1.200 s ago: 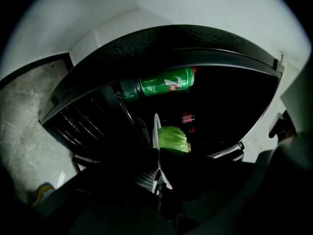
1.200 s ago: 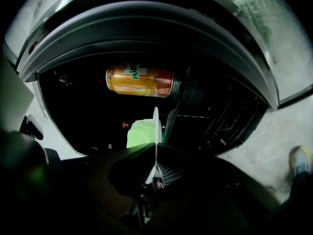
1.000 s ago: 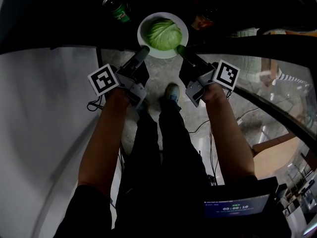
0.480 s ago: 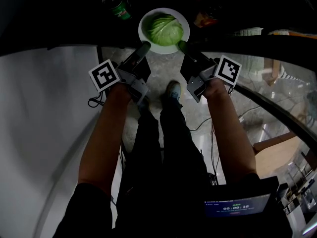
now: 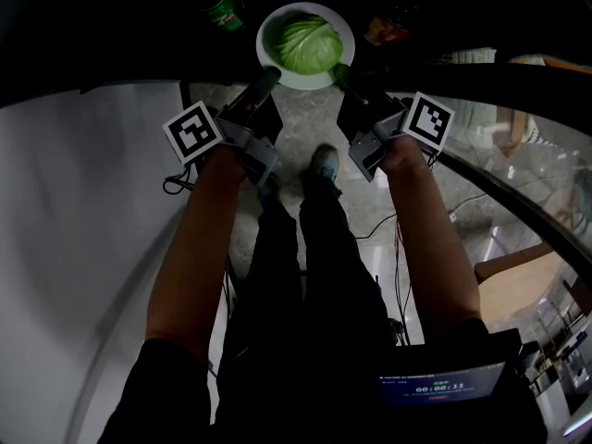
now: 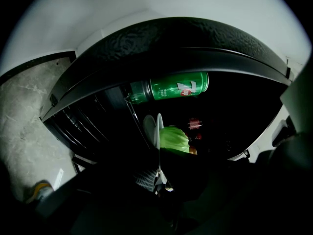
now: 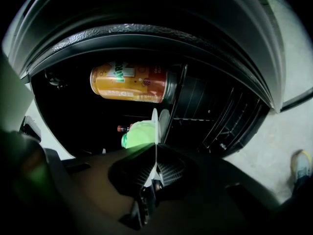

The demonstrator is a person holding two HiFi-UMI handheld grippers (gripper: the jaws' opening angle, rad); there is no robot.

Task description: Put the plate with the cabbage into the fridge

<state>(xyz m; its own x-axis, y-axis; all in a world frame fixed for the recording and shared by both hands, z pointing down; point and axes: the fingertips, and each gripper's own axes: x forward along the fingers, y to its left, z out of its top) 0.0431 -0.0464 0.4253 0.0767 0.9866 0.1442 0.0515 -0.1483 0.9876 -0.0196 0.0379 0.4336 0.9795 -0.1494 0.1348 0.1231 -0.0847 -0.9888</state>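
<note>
A white plate carries a green cabbage and is held level inside the dark fridge opening at the top of the head view. My left gripper is shut on the plate's near-left rim, my right gripper on its near-right rim. In the left gripper view the plate shows edge-on between the jaws with the cabbage behind. In the right gripper view the plate and cabbage show the same way.
A green can lies left of the plate, seen as the green can above the plate edge. An orange can lies to the right; its orange can patch is dim. Fridge wire shelving and the grey floor below.
Both grippers have carried the plate with the cabbage a little further away from me, deeper into the dark fridge opening. Their grip on the rim is unchanged.
</note>
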